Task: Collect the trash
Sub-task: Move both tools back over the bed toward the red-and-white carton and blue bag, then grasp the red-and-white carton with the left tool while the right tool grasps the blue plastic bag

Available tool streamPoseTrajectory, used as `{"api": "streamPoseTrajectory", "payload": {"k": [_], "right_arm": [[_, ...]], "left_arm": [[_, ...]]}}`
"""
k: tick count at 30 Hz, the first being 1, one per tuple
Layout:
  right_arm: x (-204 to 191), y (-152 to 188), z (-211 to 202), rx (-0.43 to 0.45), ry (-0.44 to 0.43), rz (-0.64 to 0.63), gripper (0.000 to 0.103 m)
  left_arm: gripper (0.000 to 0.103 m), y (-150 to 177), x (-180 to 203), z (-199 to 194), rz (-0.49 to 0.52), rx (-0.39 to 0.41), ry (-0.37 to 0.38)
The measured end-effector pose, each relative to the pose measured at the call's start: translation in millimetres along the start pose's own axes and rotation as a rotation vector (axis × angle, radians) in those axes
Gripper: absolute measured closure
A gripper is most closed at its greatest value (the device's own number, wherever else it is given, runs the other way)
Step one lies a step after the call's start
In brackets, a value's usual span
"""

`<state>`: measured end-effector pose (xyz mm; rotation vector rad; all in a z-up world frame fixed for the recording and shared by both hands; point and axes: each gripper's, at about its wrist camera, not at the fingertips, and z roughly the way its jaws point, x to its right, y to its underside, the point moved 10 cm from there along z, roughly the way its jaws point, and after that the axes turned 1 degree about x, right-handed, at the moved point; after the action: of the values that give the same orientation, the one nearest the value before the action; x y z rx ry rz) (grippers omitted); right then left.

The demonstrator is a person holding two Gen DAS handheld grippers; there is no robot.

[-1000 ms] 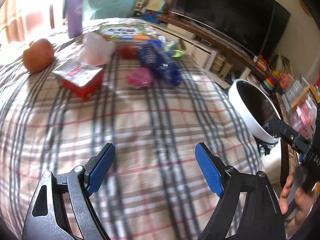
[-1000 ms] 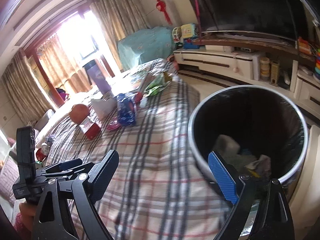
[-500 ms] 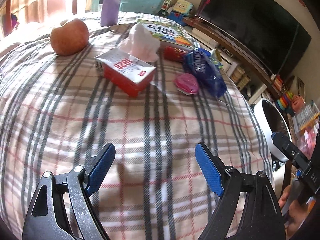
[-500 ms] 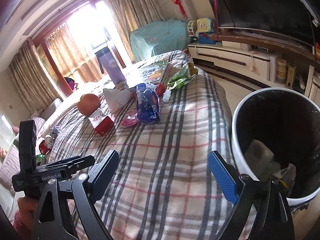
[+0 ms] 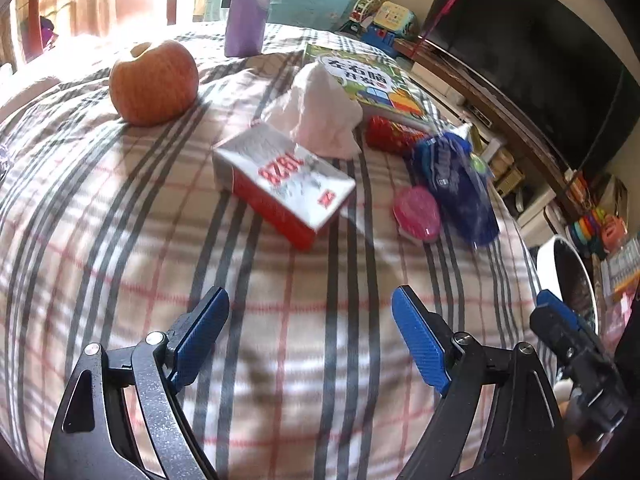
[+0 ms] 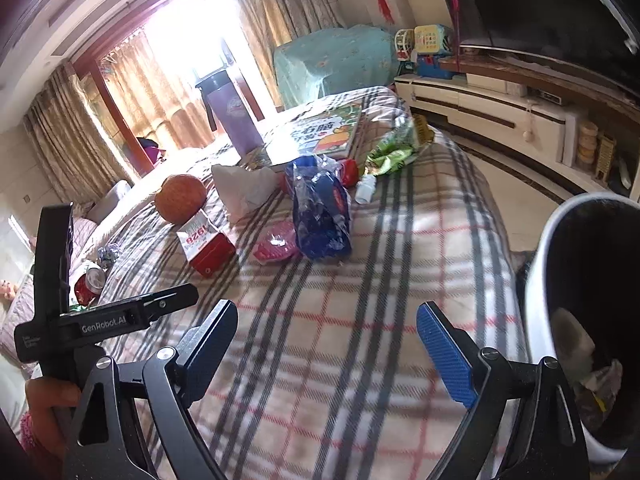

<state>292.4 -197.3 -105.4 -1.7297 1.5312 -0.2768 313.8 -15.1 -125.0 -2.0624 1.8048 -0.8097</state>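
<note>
Two claws hang over a big bed with a checked grey, red and white blanket (image 5: 120,240). Both are spread wide with nothing in them: the left claw (image 5: 310,334) and the right claw (image 6: 326,344). A second ago the white round trash bin with a black inside (image 6: 560,280) filled much of the right view; now it sits at the right edge, beside the bed. So the claws have swung away from the bin and closer to the pile of things, likely to fetch more trash.

The trash lies ahead in the middle of the bed: a crinkly blue plastic bag (image 5: 456,184), a red and white paper box (image 5: 284,188), a crumpled white tissue (image 5: 320,116), a small pink round lid (image 5: 416,214). A round orange apple (image 5: 154,80) sits apart.

Only the right view shows scraps already inside the bin, a green wrapper (image 6: 394,150), and a little white bottle (image 6: 366,189).
</note>
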Motion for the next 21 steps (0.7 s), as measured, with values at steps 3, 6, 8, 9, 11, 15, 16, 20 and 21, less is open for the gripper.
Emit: {"api": "streamPoseTrajectory", "payload": {"k": [3,6,8,9,11,15,16,20,21], "right_arm": [[0.1,-8.4,10.8,-0.002,-0.004,-0.008,0.011],[3.6,-16.1,23.3,-0.008,-0.005,-0.005,0.011],[5.6,-20.1,31.2,-0.019,-0.006,-0.009,0.011],[6.0,-22.4,35.6,-0.024,-0.006,-0.014,0.011],[7.1,-26.3,42.1,-0.029,-0.005,-0.023,0.012],[7.9,-33.5,51.7,-0.034,-0.010,-0.024,0.019],[7.3,-34.4,54.5,-0.037,-0.011,-0.026,0.020],[5.4,-34.6,66.0,-0.055,-0.015,-0.034,0.030],[5.5,-33.6,68.8,-0.062,-0.016,-0.033,0.034]], "left_arm": [[0.016,-15.0,-1.9,6.1,-0.028,0.003,-0.005],[0.015,-29.9,-4.5,13.8,-0.057,0.010,-0.014],[0.015,-37.5,-8.2,21.4,-0.076,0.007,-0.029],[0.015,-39.5,-9.7,24.9,-0.085,0.002,-0.034],[0.014,-43.7,-16.4,33.7,-0.116,-0.011,-0.057],[0.014,-50.2,-21.0,41.3,-0.164,-0.011,-0.046],[0.014,-51.6,-20.9,41.9,-0.165,-0.007,-0.047],[0.014,-58.2,-14.1,45.9,-0.151,-0.003,-0.036],[0.014,-58.5,-12.7,46.4,-0.145,-0.003,-0.036]]}}
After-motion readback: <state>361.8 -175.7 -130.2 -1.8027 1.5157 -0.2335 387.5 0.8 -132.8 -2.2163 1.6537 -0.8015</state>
